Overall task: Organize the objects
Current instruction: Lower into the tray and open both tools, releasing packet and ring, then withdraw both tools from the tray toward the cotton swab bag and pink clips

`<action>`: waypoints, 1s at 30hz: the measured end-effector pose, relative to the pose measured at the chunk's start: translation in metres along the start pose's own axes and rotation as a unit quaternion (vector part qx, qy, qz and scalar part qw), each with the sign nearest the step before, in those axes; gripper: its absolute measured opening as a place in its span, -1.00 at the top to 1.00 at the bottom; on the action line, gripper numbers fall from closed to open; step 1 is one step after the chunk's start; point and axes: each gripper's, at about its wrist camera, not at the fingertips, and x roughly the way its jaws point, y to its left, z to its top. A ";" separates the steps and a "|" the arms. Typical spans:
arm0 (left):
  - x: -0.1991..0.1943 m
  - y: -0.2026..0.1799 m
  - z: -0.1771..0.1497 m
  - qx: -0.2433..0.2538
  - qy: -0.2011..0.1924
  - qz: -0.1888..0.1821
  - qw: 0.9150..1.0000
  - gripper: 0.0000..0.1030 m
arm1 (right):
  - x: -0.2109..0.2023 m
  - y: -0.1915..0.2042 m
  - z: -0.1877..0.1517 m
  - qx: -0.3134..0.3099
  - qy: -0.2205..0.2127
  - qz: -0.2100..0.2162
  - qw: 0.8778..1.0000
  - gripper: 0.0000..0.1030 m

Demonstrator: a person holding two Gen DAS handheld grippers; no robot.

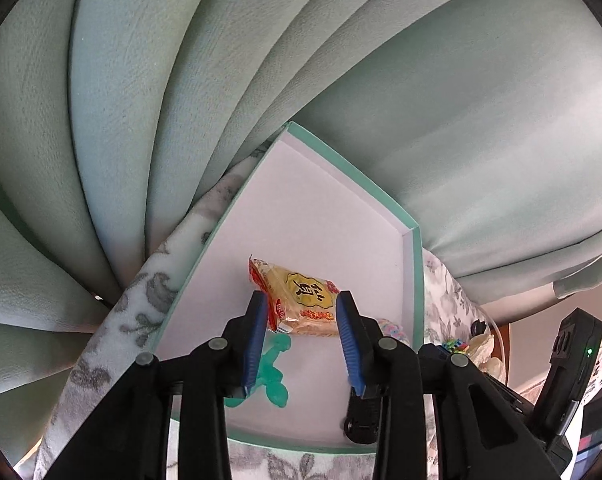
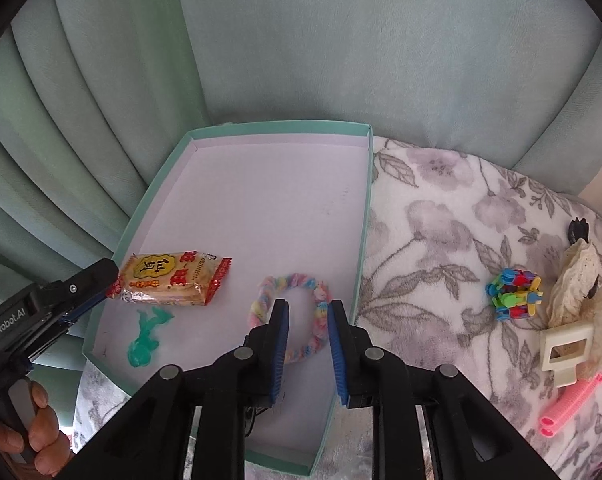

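Observation:
A shallow teal-rimmed tray (image 2: pixel 281 126) with a white floor lies on a floral blanket. My left gripper (image 1: pixel 301 296) is shut on a yellow-and-red snack packet (image 1: pixel 301 300), its blue pads pressed to both sides, low over the tray's near left part. From the right wrist view the same packet (image 2: pixel 173 280) is at the tray's left side with the left gripper (image 2: pixel 101 288) at its end. A green rubbery figure (image 2: pixel 145 340) lies just below it. My right gripper (image 2: pixel 309 308) hangs open above a pastel braided ring (image 2: pixel 297 282) on the tray floor (image 1: pixel 321 216).
On the floral blanket (image 2: pixel 441 208) right of the tray lie a multicoloured block toy (image 2: pixel 515 294), a cream clip on pale cloth (image 2: pixel 569 344), a pink tube (image 2: pixel 569 406) and a small black clip (image 2: pixel 579 230). The green sofa back (image 2: pixel 341 40) rises behind. A hand (image 2: pixel 41 440) grips the left tool.

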 end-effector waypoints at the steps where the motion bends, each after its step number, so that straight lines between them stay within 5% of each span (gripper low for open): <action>1: -0.003 -0.003 -0.002 0.007 -0.001 0.002 1.000 0.30 | -0.003 0.001 -0.001 0.003 -0.002 0.002 1.000 0.56; 9: -0.014 -0.016 -0.012 0.042 -0.004 0.046 0.998 0.18 | -0.018 0.004 -0.016 0.019 -0.003 0.005 1.000 0.55; 16: -0.028 -0.012 -0.026 0.048 0.001 0.084 0.995 0.03 | -0.027 0.006 -0.038 0.030 -0.001 0.008 1.000 0.31; 21: -0.038 -0.010 -0.038 0.062 0.002 0.110 0.992 -0.25 | -0.036 0.003 -0.052 0.040 -0.008 0.008 0.999 -0.28; 30: -0.044 -0.018 -0.058 0.095 -0.001 0.153 0.984 -0.64 | -0.052 -0.003 -0.070 0.045 -0.020 0.005 0.999 -0.74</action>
